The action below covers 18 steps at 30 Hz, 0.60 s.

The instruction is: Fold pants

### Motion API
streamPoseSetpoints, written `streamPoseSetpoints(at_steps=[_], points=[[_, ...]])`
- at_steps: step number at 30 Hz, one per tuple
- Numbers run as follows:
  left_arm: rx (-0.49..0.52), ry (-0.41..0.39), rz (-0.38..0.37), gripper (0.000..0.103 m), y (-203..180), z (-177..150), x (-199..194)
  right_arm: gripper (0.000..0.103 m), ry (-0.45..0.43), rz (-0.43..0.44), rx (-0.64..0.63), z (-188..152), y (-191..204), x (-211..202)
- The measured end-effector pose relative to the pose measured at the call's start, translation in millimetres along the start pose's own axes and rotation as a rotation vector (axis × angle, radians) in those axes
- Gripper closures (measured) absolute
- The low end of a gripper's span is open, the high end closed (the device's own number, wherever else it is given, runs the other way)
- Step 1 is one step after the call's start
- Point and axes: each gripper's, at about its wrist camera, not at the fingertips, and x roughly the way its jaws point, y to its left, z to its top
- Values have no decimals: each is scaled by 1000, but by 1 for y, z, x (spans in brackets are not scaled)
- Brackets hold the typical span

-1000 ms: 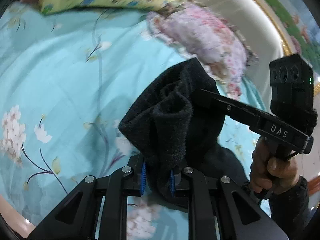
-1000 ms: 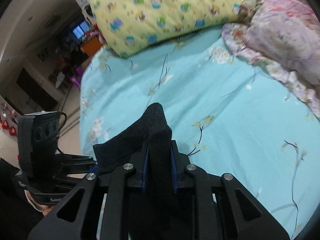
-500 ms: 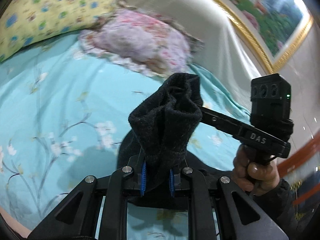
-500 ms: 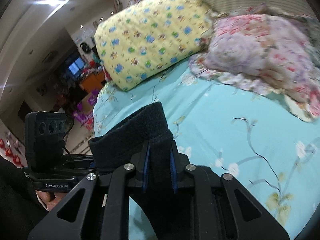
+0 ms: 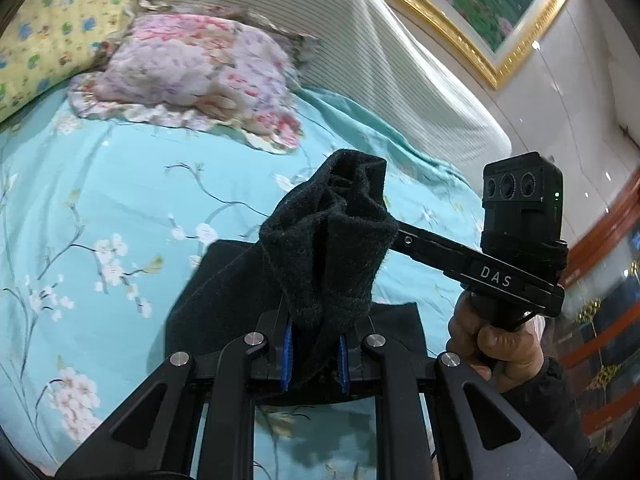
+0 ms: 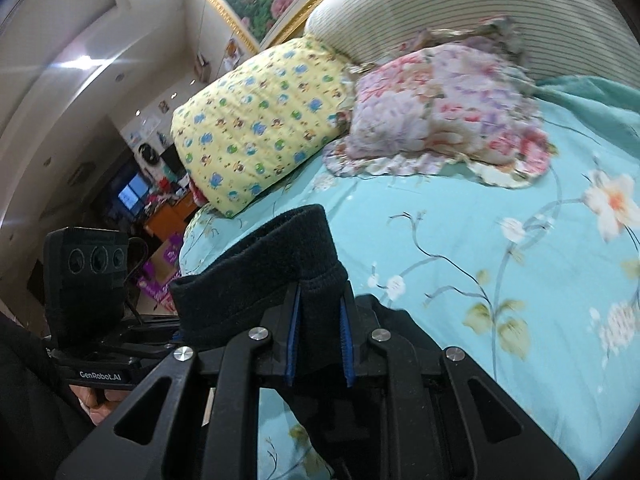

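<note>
Black fleece pants (image 5: 328,248) are lifted off a turquoise flowered bedsheet (image 5: 120,200). My left gripper (image 5: 314,354) is shut on a bunched fold of the pants, which stands up between its blue pads. My right gripper (image 6: 319,342) is shut on the ribbed band of the same pants (image 6: 276,256). In the left wrist view the right gripper's body (image 5: 516,240) and the hand holding it show at the right, its fingers reaching into the cloth. The left gripper's body (image 6: 86,272) shows at the left of the right wrist view. The rest of the pants hangs dark onto the bed below.
A pink flowered pillow (image 5: 192,76) and a yellow patterned pillow (image 6: 260,120) lie at the head of the bed against a striped cream headboard (image 5: 360,52). A gold-framed painting (image 5: 480,4) hangs above. A cluttered room corner (image 6: 152,200) lies beyond the bed's left edge.
Both grippers have risen and swung towards the head of the bed, carrying the pants with them. The pillows and headboard now fill the upper part of both views. Both grips are unchanged.
</note>
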Motion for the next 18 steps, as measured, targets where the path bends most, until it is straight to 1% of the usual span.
streamPoseSetpoints(at_steps=[9, 14, 18], points=[[82, 64, -19, 87, -34, -12, 30, 84, -63, -28, 84, -31, -29, -38], [128, 112, -21, 87, -53, -19, 54, 84, -92, -47, 134, -49, -46, -54], [172, 137, -26, 87, -69, -30, 68, 84, -116, -60, 171, -65, -58, -68]])
